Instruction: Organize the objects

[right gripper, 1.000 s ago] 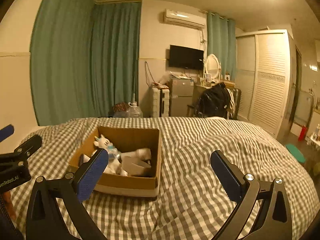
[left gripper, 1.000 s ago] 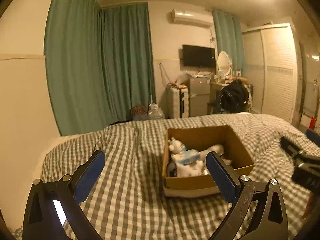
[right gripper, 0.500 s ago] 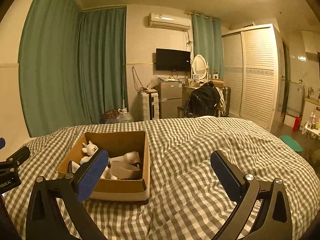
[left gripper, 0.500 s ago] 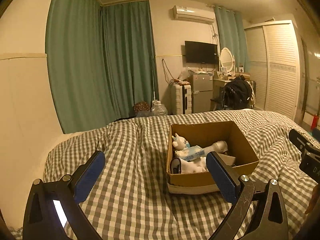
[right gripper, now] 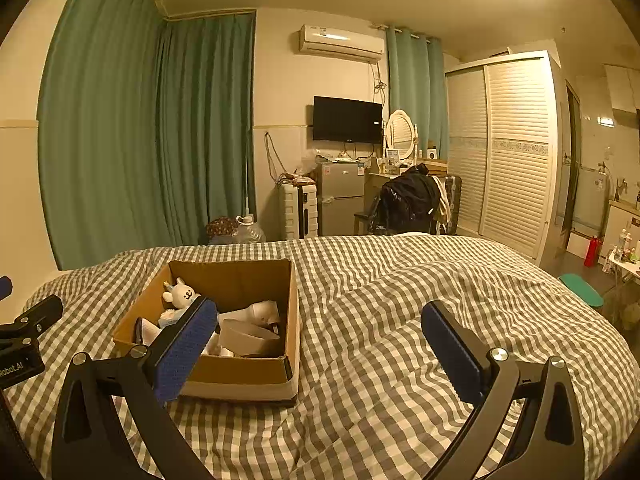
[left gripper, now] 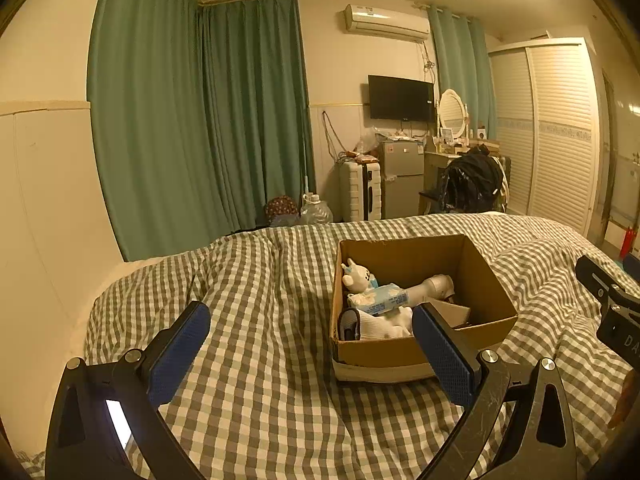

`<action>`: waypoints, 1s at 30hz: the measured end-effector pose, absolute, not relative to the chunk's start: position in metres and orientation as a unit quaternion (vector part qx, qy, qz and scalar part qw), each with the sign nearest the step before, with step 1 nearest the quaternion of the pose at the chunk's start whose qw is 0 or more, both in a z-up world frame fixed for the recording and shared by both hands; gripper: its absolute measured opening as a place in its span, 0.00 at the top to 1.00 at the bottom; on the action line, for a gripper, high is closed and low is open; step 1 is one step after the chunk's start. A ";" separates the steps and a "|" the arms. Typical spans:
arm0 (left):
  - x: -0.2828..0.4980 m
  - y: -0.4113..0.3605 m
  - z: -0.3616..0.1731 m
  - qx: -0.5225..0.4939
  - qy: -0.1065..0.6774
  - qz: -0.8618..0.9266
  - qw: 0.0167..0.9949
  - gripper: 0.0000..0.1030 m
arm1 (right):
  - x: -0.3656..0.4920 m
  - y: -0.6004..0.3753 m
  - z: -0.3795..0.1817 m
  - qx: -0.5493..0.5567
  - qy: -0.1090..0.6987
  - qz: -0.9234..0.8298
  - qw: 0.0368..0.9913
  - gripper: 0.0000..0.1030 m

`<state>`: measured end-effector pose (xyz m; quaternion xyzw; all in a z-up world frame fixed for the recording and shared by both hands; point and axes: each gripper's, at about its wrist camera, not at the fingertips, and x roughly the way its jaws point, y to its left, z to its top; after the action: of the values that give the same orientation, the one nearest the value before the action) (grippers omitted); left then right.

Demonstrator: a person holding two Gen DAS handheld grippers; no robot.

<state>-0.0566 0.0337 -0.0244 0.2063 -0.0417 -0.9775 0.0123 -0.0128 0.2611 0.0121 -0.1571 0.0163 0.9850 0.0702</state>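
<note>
We see a bed covered by a grey-and-white checked duvet filling the lower part of both views, with green curtains and a louvred white wardrobe behind it. On the duvet sits an open cardboard box, ahead and to the right in the left wrist view, ahead and to the left in the right wrist view. Inside it lie a white plush rabbit against the far left wall, a pale blue tissue pack beside it, a white hair dryer lying towards the far right corner, and a grey folded piece near the front. Our left gripper hangs above the duvet with its blue-padded fingers spread wide, holding nothing. Our right gripper is likewise spread wide and empty, its left pad overlapping the box in view.
</note>
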 end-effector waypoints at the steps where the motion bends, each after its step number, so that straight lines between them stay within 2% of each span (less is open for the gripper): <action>1: -0.057 0.034 -0.025 0.207 -0.042 -0.977 0.012 0.00 | -0.013 0.261 0.012 -0.157 0.018 0.985 0.070 0.00; 30: -0.060 0.031 -0.027 0.216 -0.039 -0.975 0.016 0.00 | -0.018 0.254 0.004 -0.177 0.009 0.982 0.068 0.00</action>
<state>-0.0604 0.0306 -0.0273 0.2163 -0.0392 -0.9754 0.0157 -0.0184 0.2536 0.0038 -0.1767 0.0086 0.9819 0.0680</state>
